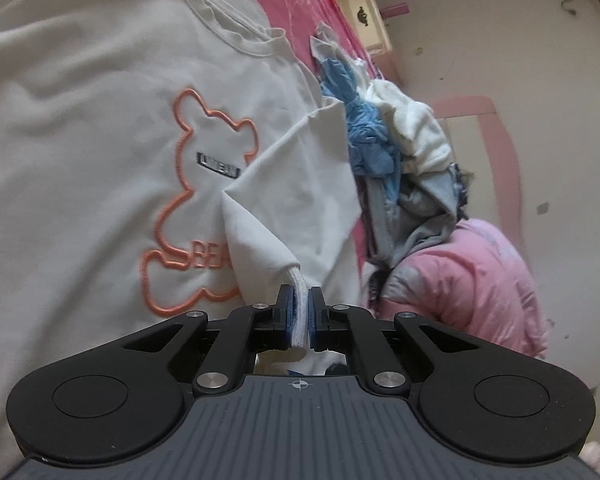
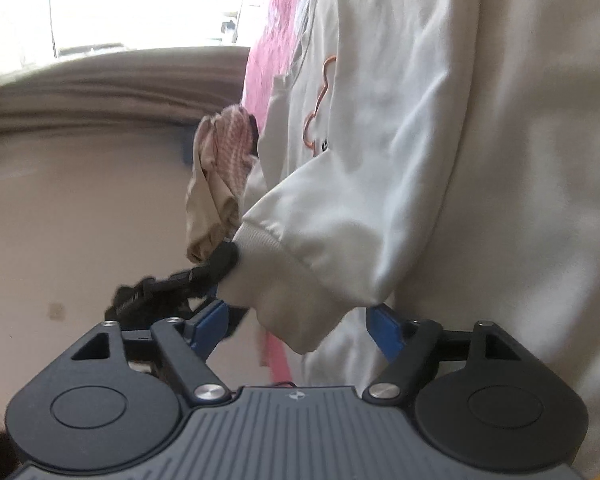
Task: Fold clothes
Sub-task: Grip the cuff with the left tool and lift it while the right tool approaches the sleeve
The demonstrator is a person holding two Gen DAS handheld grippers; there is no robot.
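Observation:
A white sweatshirt (image 1: 100, 120) with an orange bear outline (image 1: 204, 200) lies spread on a pink bed. One sleeve is folded across its front, and my left gripper (image 1: 299, 308) is shut on that sleeve's ribbed cuff (image 1: 296, 280). In the right wrist view the same sleeve (image 2: 340, 208) hangs in front of the body of the sweatshirt. Its cuff (image 2: 268, 264) is pinched at the left by my left gripper (image 2: 216, 264). My right gripper (image 2: 298, 314) is open, and the sleeve's lower edge hangs between its blue pads without being pressed.
A heap of blue, white and grey clothes (image 1: 400, 152) lies to the right of the sweatshirt, beside a pink quilt (image 1: 460, 288). A cream nightstand (image 1: 364, 12) stands at the back. A beige and pink checked cloth (image 2: 220, 168) hangs to the left of the sleeve.

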